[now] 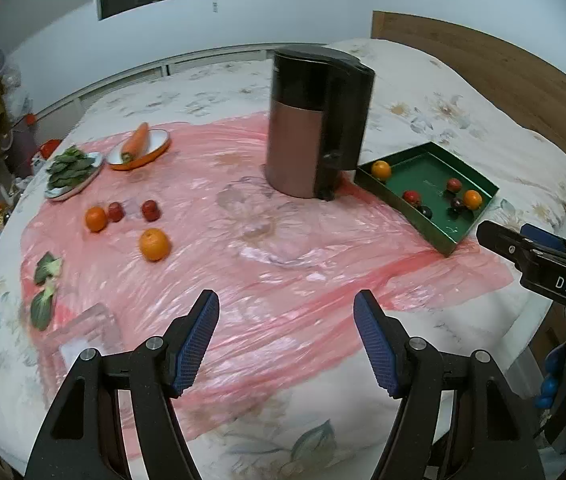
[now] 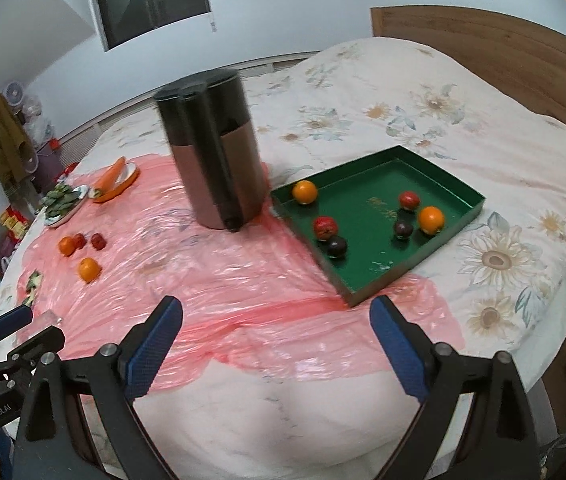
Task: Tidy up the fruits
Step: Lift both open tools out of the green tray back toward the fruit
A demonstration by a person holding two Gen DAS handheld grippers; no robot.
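**Fruit split between green tray and pink sheet, both grippers empty**

The left gripper (image 1: 286,312) is held wide open above the near edge of the pink plastic sheet (image 1: 275,280), nothing between its blue ribbed fingers (image 1: 199,340). The loose fruit lies well ahead and to its left: two oranges (image 1: 154,244) and two small red fruits (image 1: 150,210) directly on the sheet.

The right gripper (image 2: 277,316) is likewise spread wide and holds nothing. The green tray (image 2: 367,276) lies just ahead, its near corner close to the right-hand finger. Six fruits are seen in it: two oranges (image 2: 431,219), two red fruits (image 2: 325,227) and two dark purple ones (image 2: 336,246), all round and smooth, scattered apart.

The tray is a shallow rectangular box with thin upright walls and a glossy floor. The sheet is thin, crinkled and shiny, spread over a floral quilt on the bed (image 2: 423,92). A tall cylindrical appliance (image 2: 219,160), black above and coppery below, stands upright between the tray and the loose fruit. Behind the loose fruit, a carrot (image 1: 136,141) rests in an orange-rimmed dish and leafy greens (image 1: 70,168) on a white plate.
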